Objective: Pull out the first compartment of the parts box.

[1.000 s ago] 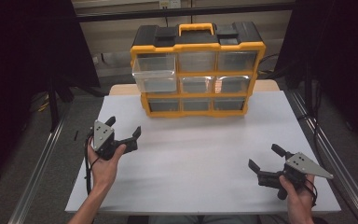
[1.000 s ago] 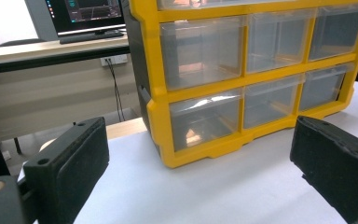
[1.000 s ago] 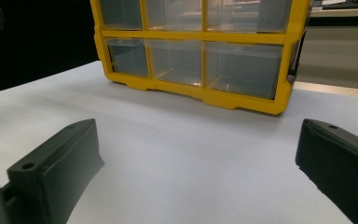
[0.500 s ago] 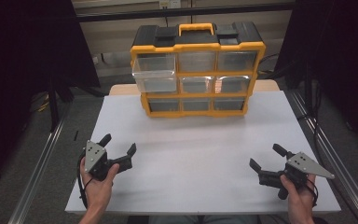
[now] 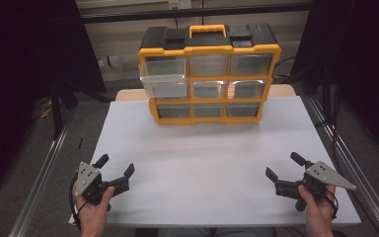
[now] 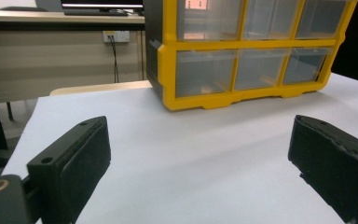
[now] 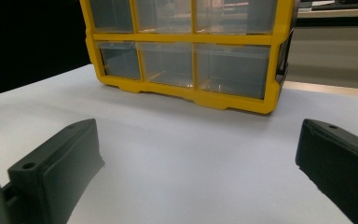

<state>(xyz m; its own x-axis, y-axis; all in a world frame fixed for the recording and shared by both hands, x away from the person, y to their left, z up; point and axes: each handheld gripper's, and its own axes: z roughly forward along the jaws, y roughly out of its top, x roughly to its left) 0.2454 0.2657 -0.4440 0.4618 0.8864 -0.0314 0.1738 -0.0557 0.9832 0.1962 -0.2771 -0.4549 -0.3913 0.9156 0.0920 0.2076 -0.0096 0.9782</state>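
A yellow and black organiser [image 5: 208,74] with clear drawers stands at the far middle of the white table [image 5: 212,148]. Its top left drawer [image 5: 164,76] is pulled out part way. My left gripper [image 5: 114,167] rests near the front left corner, open and holding nothing. Near the front right corner my right gripper [image 5: 284,165] is open too, with nothing between its jaws. The left gripper view has the organiser [image 6: 242,51] far ahead beyond my open left gripper [image 6: 200,154]. Across bare table in the right gripper view stands the organiser [image 7: 191,51], past my open right gripper [image 7: 198,158].
Metal rails [image 5: 39,177] run along both sides of the table. A desk [image 6: 60,18] with a wall socket lies behind the table in the left gripper view. Dark curtains hang at both sides.
My left gripper has drawn back toward the front left corner of the table. The right gripper has barely moved.
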